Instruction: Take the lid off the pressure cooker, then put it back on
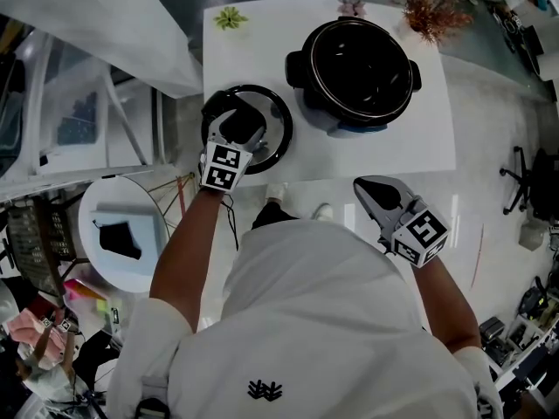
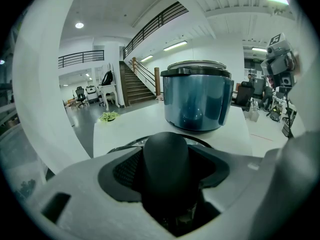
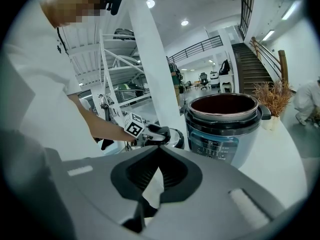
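One lid (image 1: pixel 276 127), round, dark and rimmed in metal, lies flat on the white table (image 1: pixel 253 55) just beside the pressure cooker (image 1: pixel 354 72), on the person's left of it and apart from it. The left gripper (image 1: pixel 238 122) sits over the lid's middle with its jaws closed on the black knob (image 2: pixel 166 156). The knob fills the space between the ribbed pads in the left gripper view. The cooker itself stands open, its dark inner pot showing inside a metal rim. Its blue-grey body has side handles and a control panel on the wall that faces the person.

The right gripper (image 1: pixel 365 188) hangs on the person's side of the cooker, over the table's near edge and well apart from the pot. Its jaws are drawn together at the tips with nothing between them. Beyond the cooker, at the table's far edge, are a small green plant (image 1: pixel 231 17), a small pink one (image 1: pixel 352 7) and a reddish dried spray (image 1: pixel 432 11).
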Tool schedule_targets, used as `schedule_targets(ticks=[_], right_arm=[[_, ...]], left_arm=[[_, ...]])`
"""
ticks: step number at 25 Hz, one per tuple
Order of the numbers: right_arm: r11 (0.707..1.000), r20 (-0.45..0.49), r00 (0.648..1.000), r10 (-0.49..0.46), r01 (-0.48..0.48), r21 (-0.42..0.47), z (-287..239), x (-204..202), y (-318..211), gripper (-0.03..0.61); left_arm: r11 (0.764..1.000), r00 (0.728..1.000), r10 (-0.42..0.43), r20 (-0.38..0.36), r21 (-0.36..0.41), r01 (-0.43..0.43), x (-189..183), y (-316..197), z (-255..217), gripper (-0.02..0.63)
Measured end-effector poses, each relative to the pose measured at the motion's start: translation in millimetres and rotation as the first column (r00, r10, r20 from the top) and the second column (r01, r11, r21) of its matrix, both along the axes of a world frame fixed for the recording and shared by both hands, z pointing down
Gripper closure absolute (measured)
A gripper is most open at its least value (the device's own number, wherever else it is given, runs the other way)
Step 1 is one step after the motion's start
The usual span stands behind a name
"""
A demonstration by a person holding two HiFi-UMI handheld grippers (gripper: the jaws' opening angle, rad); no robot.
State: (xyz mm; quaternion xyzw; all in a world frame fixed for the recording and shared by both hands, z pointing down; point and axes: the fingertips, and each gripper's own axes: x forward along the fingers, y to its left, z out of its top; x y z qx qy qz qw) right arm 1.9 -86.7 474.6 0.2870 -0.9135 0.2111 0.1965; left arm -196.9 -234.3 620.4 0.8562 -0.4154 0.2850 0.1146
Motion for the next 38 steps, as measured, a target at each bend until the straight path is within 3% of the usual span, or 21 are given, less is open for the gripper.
schedule_targets(ticks=[20, 29, 38], right_arm=[[1.000, 0.000, 1.000, 0.007, -0.007, 0.012, -2.8, 3.6, 0.9, 0.565], [1.000, 0.022, 1.000, 0.001, -0.002, 0.030, -5.7, 6.1, 3.0, 0.565], [0.999, 0.052, 0.999, 0.008, -0.010, 0.043, -7.4, 14.1, 5.0, 0.565]], left_arm=[[1.000, 1.000, 0.002, -0.002, -0.016, -0.002, -4.7, -1.5, -7.7, 0.328], [0.996, 0.995, 0.090, 0.039, 0.018, -0.091, -18.3, 5.8, -55.1, 0.328], [0.985, 0.986, 0.168, 0.009, 0.049, -0.168, -33.3, 0.3, -139.9, 0.328]])
